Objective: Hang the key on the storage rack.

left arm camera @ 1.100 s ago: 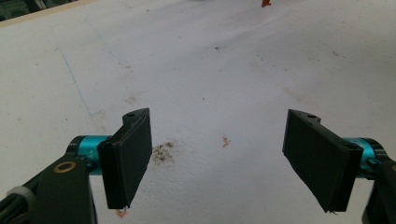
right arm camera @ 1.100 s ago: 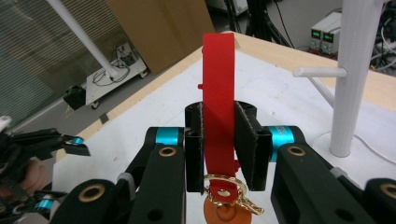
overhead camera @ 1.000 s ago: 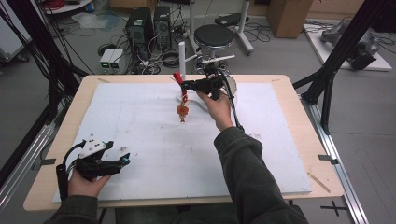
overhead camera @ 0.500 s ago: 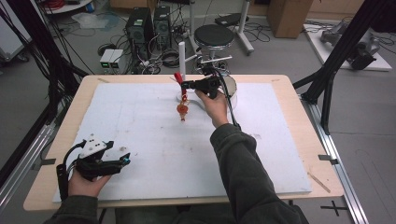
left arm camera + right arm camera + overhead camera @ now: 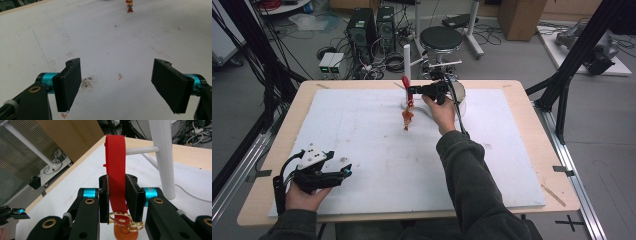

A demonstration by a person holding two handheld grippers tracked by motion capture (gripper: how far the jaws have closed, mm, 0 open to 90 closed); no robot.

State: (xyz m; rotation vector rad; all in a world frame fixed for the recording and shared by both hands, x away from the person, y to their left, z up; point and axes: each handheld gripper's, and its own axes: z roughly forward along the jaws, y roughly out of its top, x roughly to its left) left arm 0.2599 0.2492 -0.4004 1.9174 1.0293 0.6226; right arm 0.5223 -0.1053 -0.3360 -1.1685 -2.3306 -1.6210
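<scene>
My right gripper (image 5: 117, 186) is shut on a red strap (image 5: 115, 162), whose loop stands up above the jaws. A gold ring (image 5: 125, 220) and an orange toy figure (image 5: 124, 234) hang from the strap's lower end. In the high view the right gripper (image 5: 413, 90) holds the red strap (image 5: 405, 82) next to the white stand's post (image 5: 407, 56), and the orange figure (image 5: 407, 119) dangles over the white mat. The post (image 5: 163, 157) and its side peg (image 5: 142, 150) are just beyond the loop. My left gripper (image 5: 346, 172) rests open at the mat's front left, empty (image 5: 117, 85).
The white mat (image 5: 362, 130) covers most of the wooden table (image 5: 522, 90). A pale round container (image 5: 460, 95) sits behind the right hand. The far-off figure (image 5: 129, 5) shows from the left gripper. A stool, computers and cables lie beyond the table's far edge.
The right gripper has edged slightly toward the white post with the strap still in it. The left hand has stayed where it was.
</scene>
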